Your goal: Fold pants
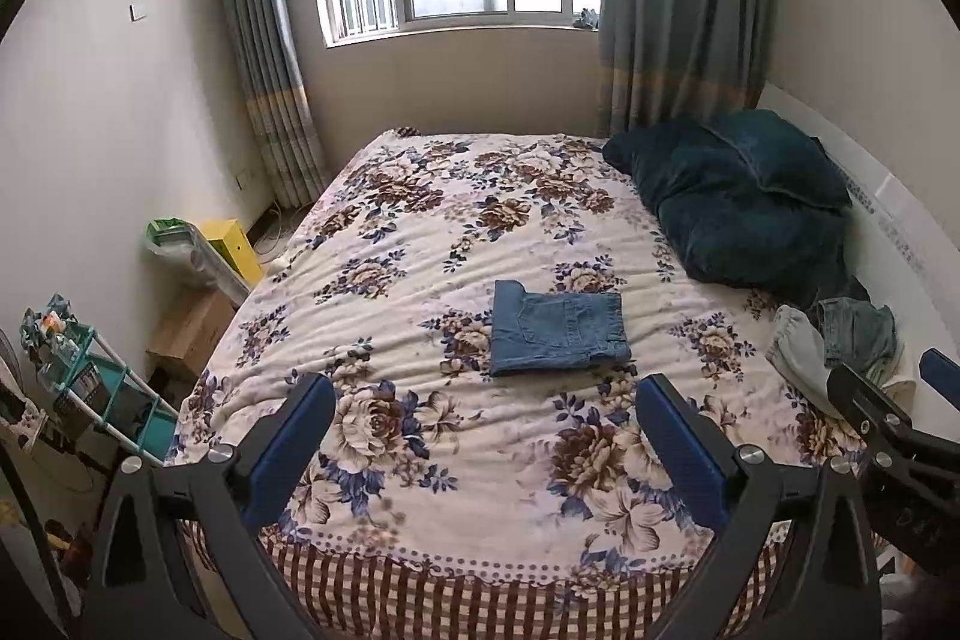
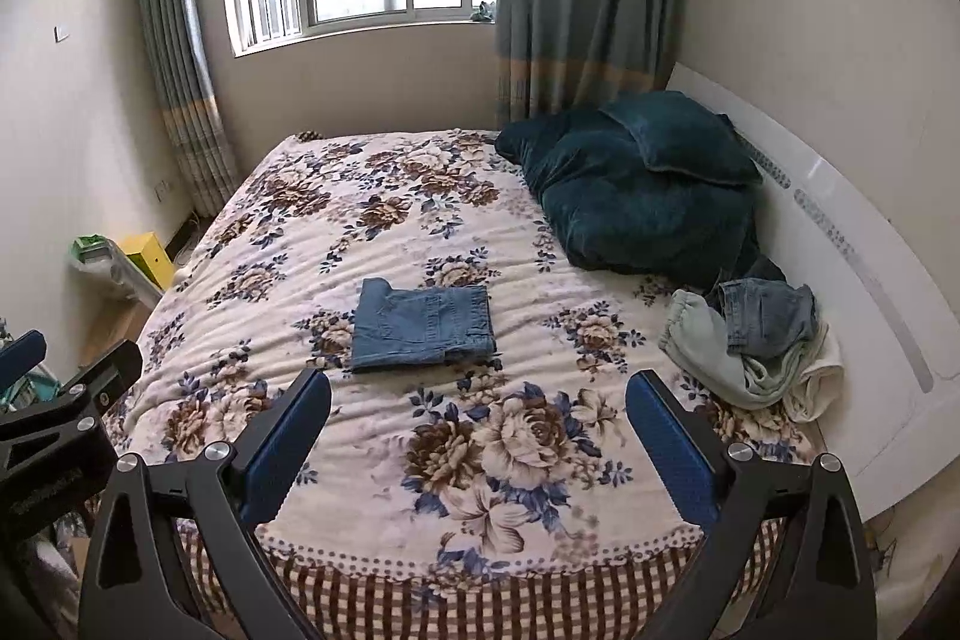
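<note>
The folded denim pants (image 1: 558,328) lay flat near the middle of the floral bedspread (image 1: 420,232). Both the left gripper (image 1: 486,436) and the right gripper (image 2: 477,430) hung above the bedspread's near edge, jaws wide apart and empty, nothing between them and the pants. Beyond the pants sat dark teal pillows (image 2: 636,178); right of them, a heap of unfolded clothes (image 2: 750,340).
</note>
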Available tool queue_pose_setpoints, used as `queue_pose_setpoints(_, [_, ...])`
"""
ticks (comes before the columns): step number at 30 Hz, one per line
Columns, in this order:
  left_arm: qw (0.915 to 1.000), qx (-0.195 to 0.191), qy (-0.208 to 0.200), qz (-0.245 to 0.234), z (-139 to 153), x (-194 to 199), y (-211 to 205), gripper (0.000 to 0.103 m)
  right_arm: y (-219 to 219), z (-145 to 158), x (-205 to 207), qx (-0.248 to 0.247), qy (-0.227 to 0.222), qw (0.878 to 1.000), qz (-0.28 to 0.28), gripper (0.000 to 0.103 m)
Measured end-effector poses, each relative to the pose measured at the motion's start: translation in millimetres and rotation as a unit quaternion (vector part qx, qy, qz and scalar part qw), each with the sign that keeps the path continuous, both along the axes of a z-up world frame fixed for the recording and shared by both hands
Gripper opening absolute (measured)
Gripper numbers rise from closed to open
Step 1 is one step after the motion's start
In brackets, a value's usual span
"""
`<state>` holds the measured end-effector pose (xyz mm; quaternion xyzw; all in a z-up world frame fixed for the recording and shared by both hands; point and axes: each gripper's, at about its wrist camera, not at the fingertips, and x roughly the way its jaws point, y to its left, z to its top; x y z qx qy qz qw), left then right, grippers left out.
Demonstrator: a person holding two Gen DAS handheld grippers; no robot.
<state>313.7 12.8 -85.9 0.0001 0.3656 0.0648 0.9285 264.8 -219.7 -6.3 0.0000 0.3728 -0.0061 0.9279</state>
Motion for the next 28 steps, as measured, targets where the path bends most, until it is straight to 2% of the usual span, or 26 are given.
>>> queue_pose_setpoints(28, [0.9998,0.008,-0.016,-0.001,4.9,-8.2,-7.7,0.103,-2.5,0.9,-3.4,0.005,-0.005,1.000,-0.004,0.101])
